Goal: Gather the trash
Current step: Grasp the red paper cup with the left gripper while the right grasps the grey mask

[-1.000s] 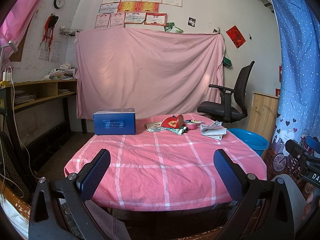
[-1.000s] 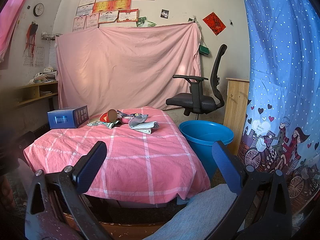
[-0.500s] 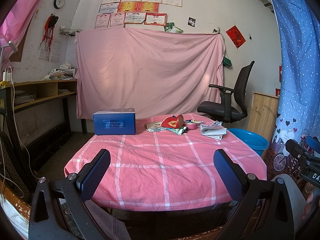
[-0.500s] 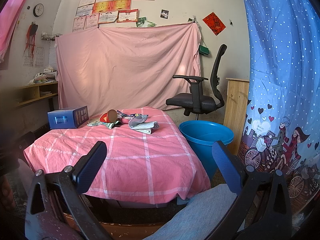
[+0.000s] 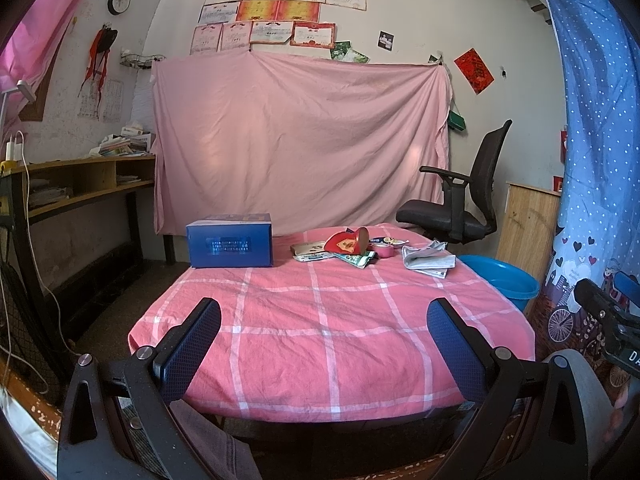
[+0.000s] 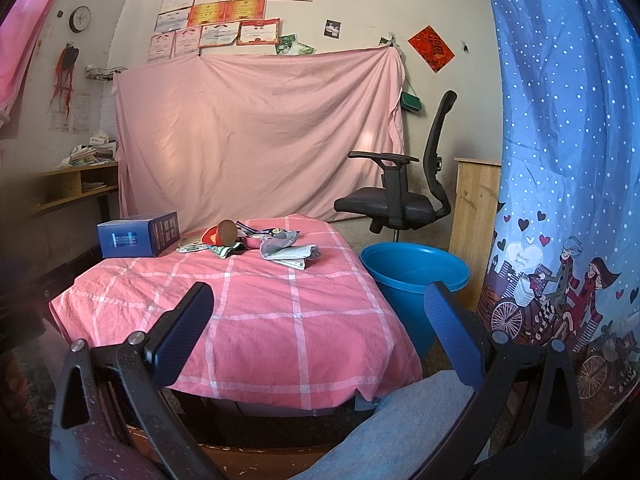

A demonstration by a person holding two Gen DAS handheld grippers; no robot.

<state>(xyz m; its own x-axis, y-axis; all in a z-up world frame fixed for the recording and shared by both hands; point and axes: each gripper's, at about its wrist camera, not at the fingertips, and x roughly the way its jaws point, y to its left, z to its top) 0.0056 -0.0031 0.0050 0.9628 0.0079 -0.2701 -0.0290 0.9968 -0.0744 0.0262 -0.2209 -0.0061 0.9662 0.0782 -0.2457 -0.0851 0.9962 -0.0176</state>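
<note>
Trash pile (image 5: 352,246): red cup on its side, wrappers, folded newspaper (image 5: 426,258), beside blue bucket (image 6: 414,276).

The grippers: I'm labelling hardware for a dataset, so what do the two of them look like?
Both look alike. The left gripper has two flat, dark blue fingers with a fine dotted texture, mounted on black angular arms with silver bolts and triangular cut-outs. The right gripper has the same build, its black frame speckled with pale flecks. No cables or sleeves show on either.

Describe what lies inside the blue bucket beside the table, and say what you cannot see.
In the right wrist view the blue bucket shows only bare blue inner wall below its rim. Its bottom is hidden by the near rim, so any trash lying there cannot be seen.
</note>
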